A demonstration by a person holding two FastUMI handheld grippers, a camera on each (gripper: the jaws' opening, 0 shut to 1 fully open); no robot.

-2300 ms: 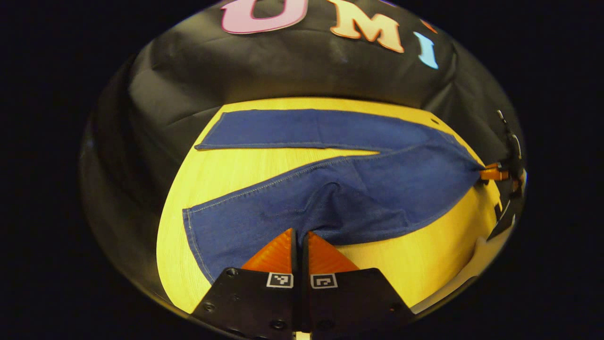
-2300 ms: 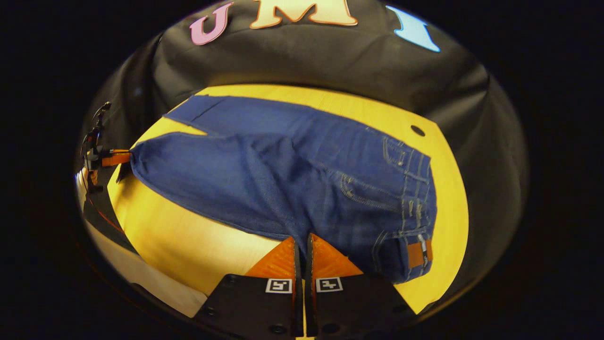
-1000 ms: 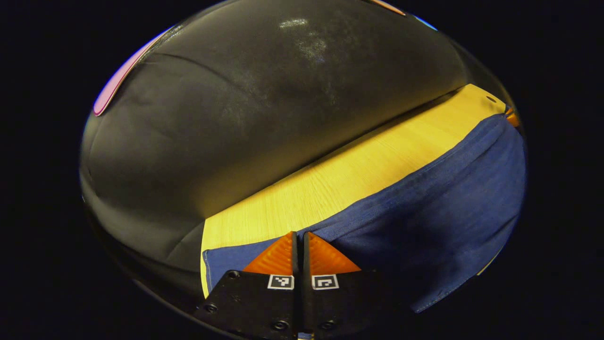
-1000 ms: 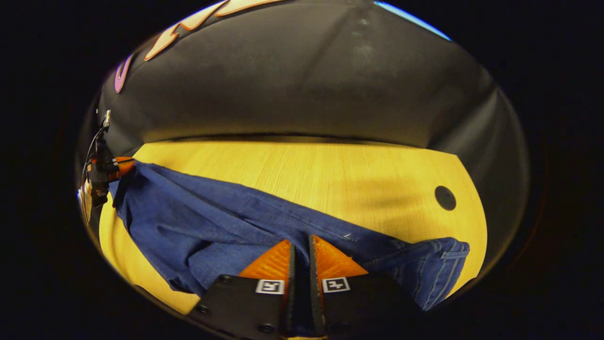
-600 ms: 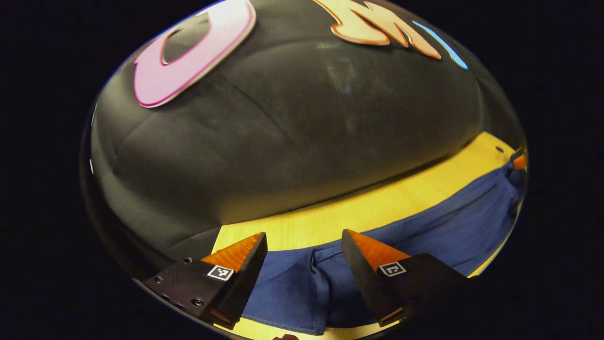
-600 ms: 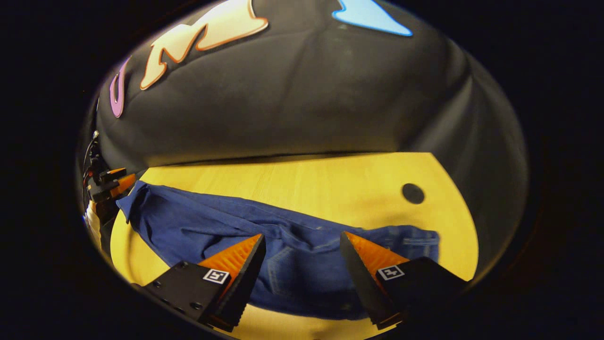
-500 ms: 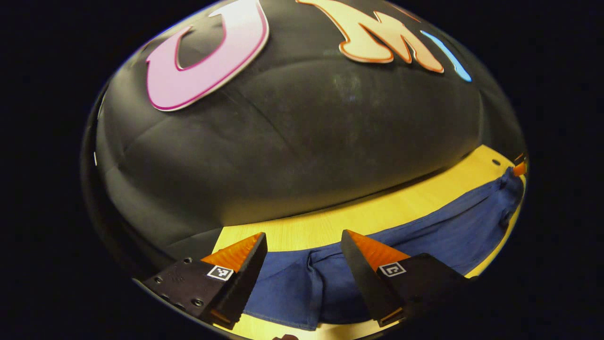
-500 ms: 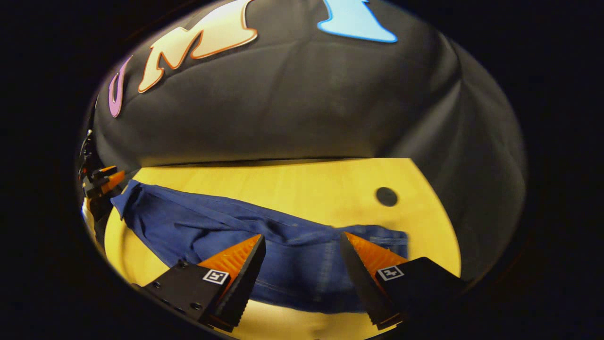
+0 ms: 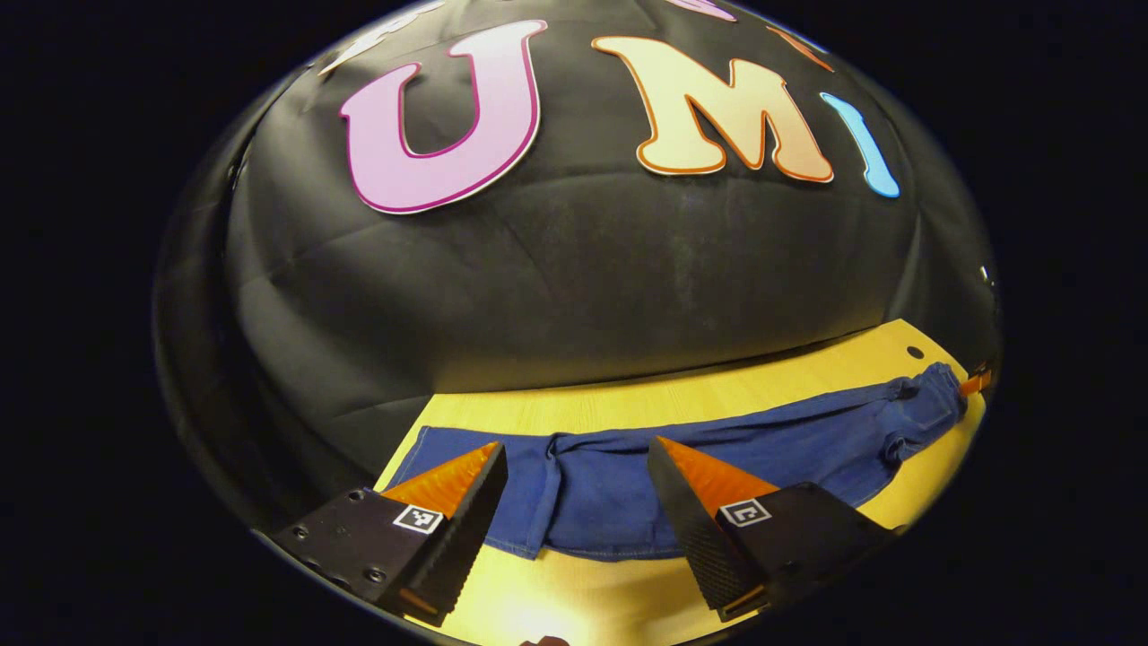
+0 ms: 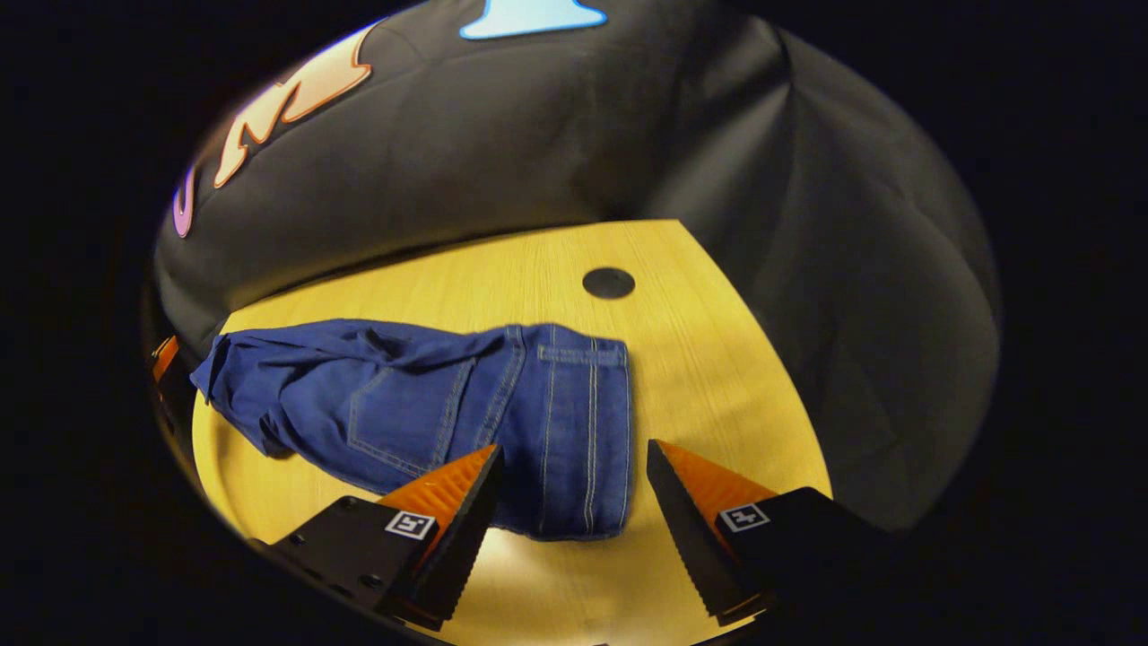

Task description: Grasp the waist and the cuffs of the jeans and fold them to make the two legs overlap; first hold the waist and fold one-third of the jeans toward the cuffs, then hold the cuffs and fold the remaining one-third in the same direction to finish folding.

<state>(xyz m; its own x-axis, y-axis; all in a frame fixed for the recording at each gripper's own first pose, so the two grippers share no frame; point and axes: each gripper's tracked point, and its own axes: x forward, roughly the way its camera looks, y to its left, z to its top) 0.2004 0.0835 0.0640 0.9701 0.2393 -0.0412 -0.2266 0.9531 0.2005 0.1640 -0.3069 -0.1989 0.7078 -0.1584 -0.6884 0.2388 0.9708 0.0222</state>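
Note:
The blue jeans (image 9: 771, 440) lie in a long strip on the yellow wooden table (image 9: 628, 408), one leg laid over the other. In the left gripper view, their cuff end sits just beyond my left gripper (image 9: 576, 446), which is open and holds nothing. In the right gripper view, the waist end of the jeans (image 10: 565, 422), with a back pocket facing up, lies flat in front of my right gripper (image 10: 574, 447), also open and apart from the cloth. The legs run off to the left, somewhat rumpled.
A round dark hole (image 10: 608, 283) is in the table behind the waist. The black cloth wall (image 9: 574, 287) rises close behind the table's far edge. The right gripper's tip (image 9: 974, 384) shows at the strip's far end, the left gripper's (image 10: 164, 354) at the other.
Both grippers were shut on the near leg and waist edge and carried them over the far leg. They then opened, let go and drew back; the jeans now lie doubled lengthwise.

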